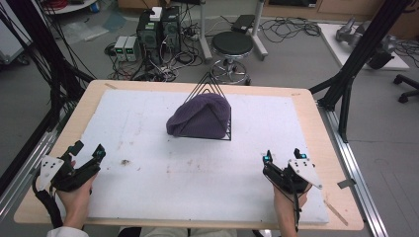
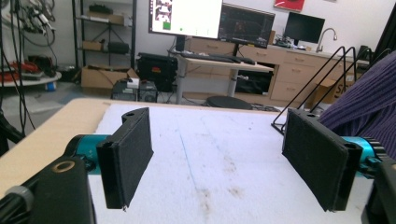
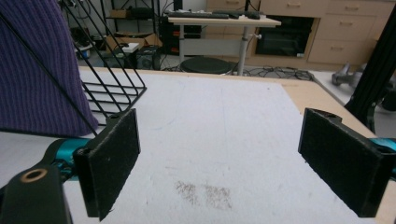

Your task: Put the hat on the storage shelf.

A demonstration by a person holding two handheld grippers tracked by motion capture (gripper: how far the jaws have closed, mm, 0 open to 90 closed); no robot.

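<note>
Hidden: purple knit cloth (image 1: 200,117) covers most of the wire rack (image 1: 217,111).
Your left gripper (image 1: 87,153): wide, empty, well short of it.
Your right gripper (image 1: 283,155): likewise.

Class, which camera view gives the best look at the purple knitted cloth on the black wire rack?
The high view: the whole purple cloth shows, draped over the black wire rack at the table's middle. The left gripper view catches only its edge at right; the right gripper view shows a cropped part at left, its ribbing close up.
</note>
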